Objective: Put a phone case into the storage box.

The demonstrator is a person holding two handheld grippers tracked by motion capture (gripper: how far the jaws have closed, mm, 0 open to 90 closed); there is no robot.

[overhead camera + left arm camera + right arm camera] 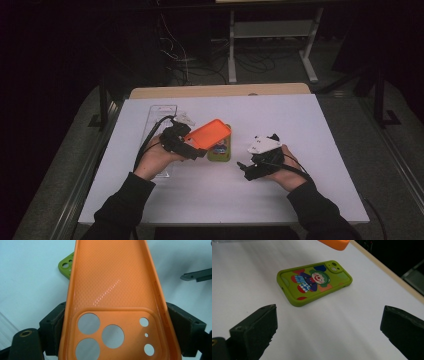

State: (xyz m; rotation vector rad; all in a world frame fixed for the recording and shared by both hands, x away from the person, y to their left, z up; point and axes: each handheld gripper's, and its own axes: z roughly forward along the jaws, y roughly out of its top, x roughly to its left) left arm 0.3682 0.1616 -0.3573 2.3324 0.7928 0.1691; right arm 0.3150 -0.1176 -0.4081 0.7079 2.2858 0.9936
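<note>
While two phone cases are on view, one orange and one green, they sit very differently. The orange case (210, 133) is clamped across its camera-hole end by the left gripper (192, 148) and held tilted above the white desk (300, 125), its far end hanging over the green case (220, 149), which lies flat near the desk's middle. Two grippers are in play, one per hand; the right gripper (245, 169) rests low toward the desk's near edge, its jaws spread wide with nothing between them. One clear plastic tray (162, 111) lies along the left side, running toward the far left corner.

From the left gripper view, the orange case (111, 285) shows its hollow inside, with three large round lens holes and three small ones, both jaws pressing its long sides; a corner of the green case (65, 266) peeks out beneath. From the right gripper view, the green case (314, 282) shows its printed back, a clown figure in red, blue and green, and a tip of the orange case (334, 243) hangs at the top.

Bare white desk stretches to the right edge and along the near edge. A wooden strip (220, 90) borders the far edge.
</note>
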